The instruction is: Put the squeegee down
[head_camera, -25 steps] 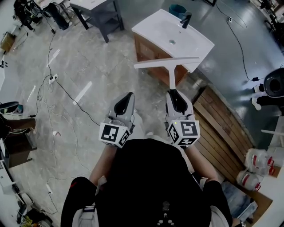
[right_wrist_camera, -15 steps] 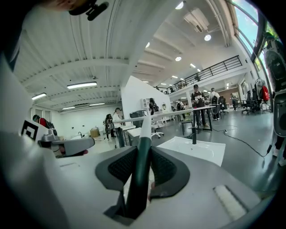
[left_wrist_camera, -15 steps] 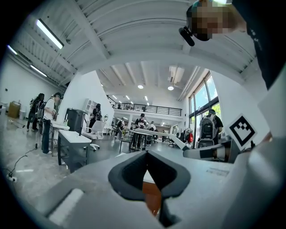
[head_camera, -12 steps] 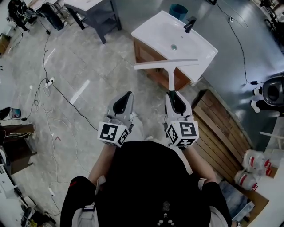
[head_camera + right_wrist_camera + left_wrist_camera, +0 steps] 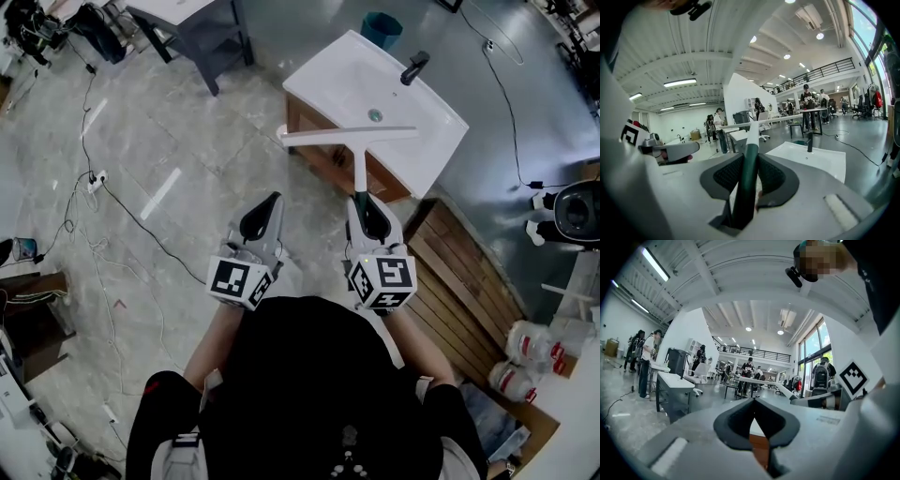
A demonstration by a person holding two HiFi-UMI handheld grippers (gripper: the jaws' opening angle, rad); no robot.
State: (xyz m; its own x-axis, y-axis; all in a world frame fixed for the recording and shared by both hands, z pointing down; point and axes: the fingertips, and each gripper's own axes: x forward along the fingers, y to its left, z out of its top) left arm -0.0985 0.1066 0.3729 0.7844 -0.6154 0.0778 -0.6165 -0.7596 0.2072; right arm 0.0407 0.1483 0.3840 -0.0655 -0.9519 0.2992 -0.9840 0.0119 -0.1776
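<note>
The right gripper [image 5: 362,201] is clenched on the squeegee [image 5: 360,161], its ribbed black pads pressed to either side of the handle's near end, as the right gripper view shows at the grip [image 5: 749,157]. From there the squeegee's [image 5: 751,136] long axis runs straight away from the person: a slim round handle, dark green where it is pinched and white farther out, ending in a long thin pale blade set crosswise, left to right. In the head view that blade hangs in the air over the near left edge of the sink [image 5: 427,117] — a glossy white rectangular basin with a small drain hole and a black faucet [image 5: 413,67] at its far side, seated on a brown wooden cabinet [image 5: 323,155]. So the likely resting place lies just beyond and below the blade, squarely ahead of the right hand, which is by far the nearer one. The left gripper [image 5: 265,208] is level with it on the left, well apart from the squeegee, its jaw tips [image 5: 753,401] drawn together on nothing. The sink top looks hard and slick, so a light, rigid tool may skid when let go. To the right of the cabinet lies a slatted wooden pallet [image 5: 469,272]; the floor [image 5: 187,141] is polished grey stone — cables trail across it.
</note>
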